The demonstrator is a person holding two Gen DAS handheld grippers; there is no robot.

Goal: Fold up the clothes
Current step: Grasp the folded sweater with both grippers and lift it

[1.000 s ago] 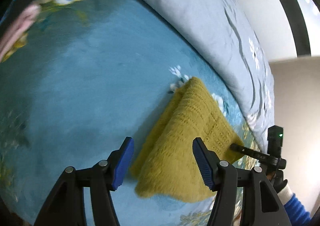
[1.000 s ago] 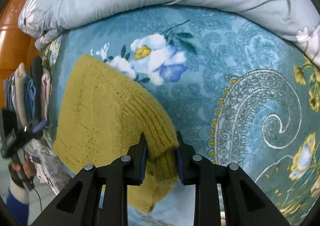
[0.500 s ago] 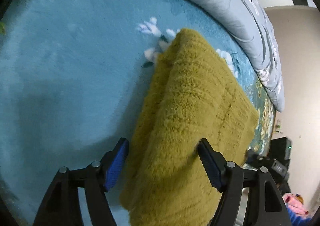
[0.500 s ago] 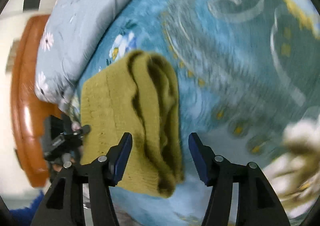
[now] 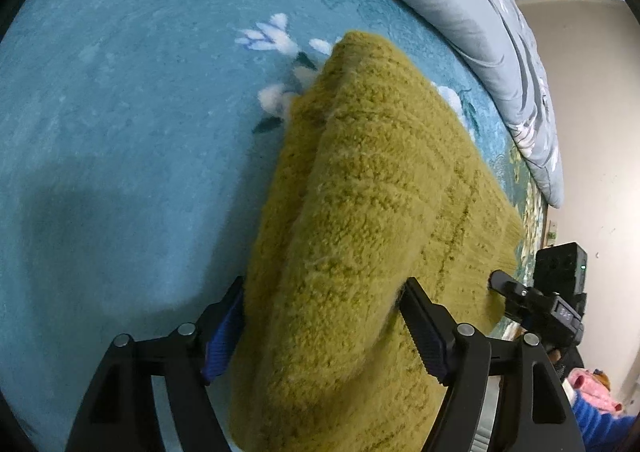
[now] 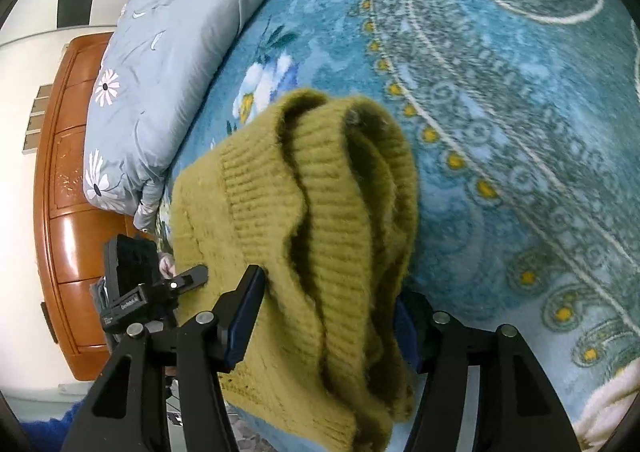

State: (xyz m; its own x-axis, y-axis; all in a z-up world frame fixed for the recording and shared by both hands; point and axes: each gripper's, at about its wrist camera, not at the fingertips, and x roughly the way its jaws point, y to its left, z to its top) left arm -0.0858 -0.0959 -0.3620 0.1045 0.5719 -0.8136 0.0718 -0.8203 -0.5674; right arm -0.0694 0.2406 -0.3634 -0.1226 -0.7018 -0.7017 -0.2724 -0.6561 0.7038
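A folded mustard-yellow knit sweater (image 5: 372, 188) lies on a blue floral blanket (image 5: 120, 112). My left gripper (image 5: 320, 328) is open, its fingers straddling the sweater's near folded end. In the right wrist view the sweater (image 6: 320, 212) shows its ribbed hem layers. My right gripper (image 6: 328, 316) is open, its fingers either side of the thick folded edge. Each gripper shows in the other's view, the right one (image 5: 552, 304) and the left one (image 6: 152, 288), at opposite ends of the sweater.
A grey-blue floral duvet (image 5: 460, 0) is bunched along the far side of the bed, also in the right wrist view (image 6: 160, 64). A wooden cabinet (image 6: 64, 188) stands beyond the bed edge. Pink cloth (image 5: 592, 392) lies at lower right.
My right gripper let go of the sweater's hem and opened wide around the folded edge. My left gripper moved forward until its open fingers straddle the sweater's end.
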